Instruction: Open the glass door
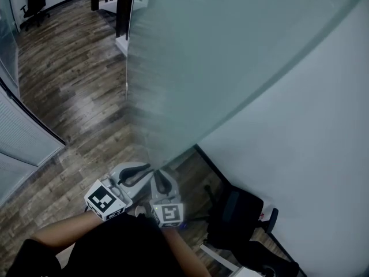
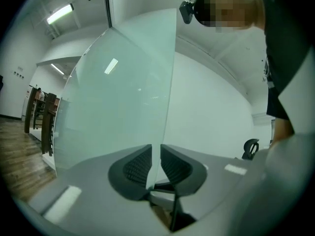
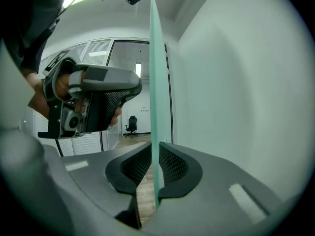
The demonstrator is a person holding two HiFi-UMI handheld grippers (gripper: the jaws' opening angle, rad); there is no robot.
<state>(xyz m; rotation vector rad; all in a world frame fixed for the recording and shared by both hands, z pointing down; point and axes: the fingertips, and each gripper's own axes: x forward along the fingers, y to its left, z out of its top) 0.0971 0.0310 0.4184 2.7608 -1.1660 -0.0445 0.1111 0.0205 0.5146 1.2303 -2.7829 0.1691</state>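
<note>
While the person's forearms reach down at the bottom of the head view, both tools meet on the same pane. The left gripper (image 1: 138, 171) has its jaws clamped on the free edge of the glass door (image 1: 230, 56), and its own view shows the left gripper (image 2: 156, 155) with a ribbed pad pressed to each face of the pane (image 2: 118, 112). Just beside it, the right gripper (image 1: 162, 178) bites the same edge. In its own view the right gripper (image 3: 155, 156) is clenched on the thin green edge of the glass (image 3: 155, 82), with the left gripper (image 3: 93, 102) close alongside. The frosted door rises upright between them, standing at an angle off the white wall (image 1: 311, 154). Near the wall sits a black office chair (image 1: 239, 215). Beyond, the wood floor (image 1: 75, 85) runs out to a second office chair (image 1: 34, 2) well away.
</note>
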